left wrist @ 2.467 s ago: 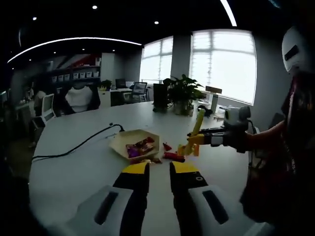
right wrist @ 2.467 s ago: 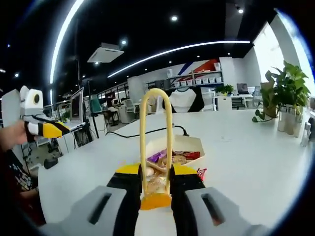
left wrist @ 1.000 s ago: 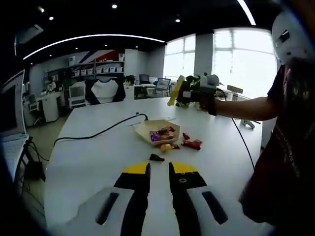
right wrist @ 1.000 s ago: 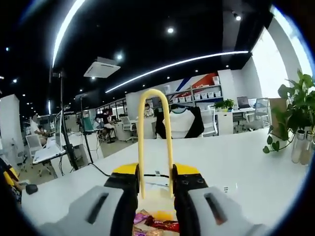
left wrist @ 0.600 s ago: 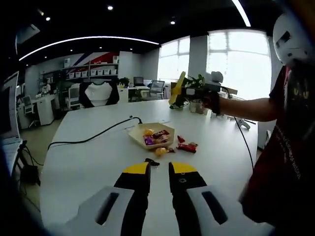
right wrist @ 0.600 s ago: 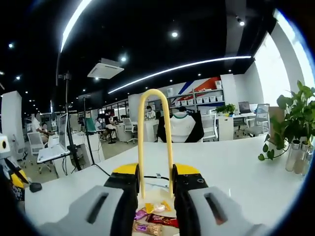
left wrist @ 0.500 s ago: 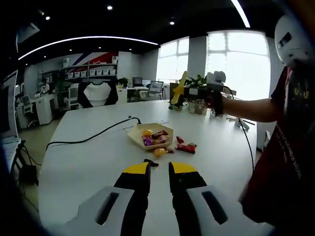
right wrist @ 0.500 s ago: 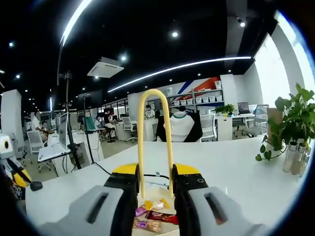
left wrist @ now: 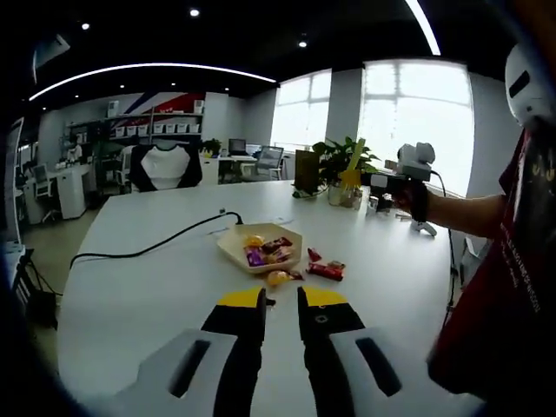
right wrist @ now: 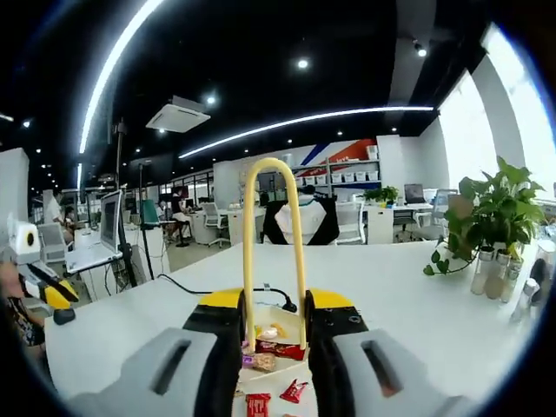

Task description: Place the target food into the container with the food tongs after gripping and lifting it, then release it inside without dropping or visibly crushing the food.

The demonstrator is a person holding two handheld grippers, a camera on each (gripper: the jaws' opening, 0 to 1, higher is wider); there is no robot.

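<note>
1. A large white, smooth-topped desk [left wrist: 148, 287] in an open office carries a shallow, angular, cream-coloured paper container [left wrist: 261, 246] near its middle, with a black cable [left wrist: 148, 248] running up to it.
2. In the left gripper view, the container holds a few small wrapped snacks in red, purple and orange. Beside it on the bare desk lie a small round orange-yellow sweet [left wrist: 277, 278] and a red foil-wrapped snack bar [left wrist: 325, 271].
3. The left gripper [left wrist: 280, 304], yellow-tipped with black jaws, hangs low over the desk short of the sweet; its jaws stand a little apart and hold nothing.
4. The right gripper [right wrist: 274, 326] is clamped around the yellow plastic U-shaped food tongs [right wrist: 273, 243], held up above the container; from the left gripper view it is raised well off to the side.
5. In the right gripper view, two small red wrapped pieces [right wrist: 294, 390] lie on the desk below the container.
6. These snacks look light, with slick, crinkly wrappers likely to slip. A gentle pinch across the middle of the bar should hold without crushing it.
</note>
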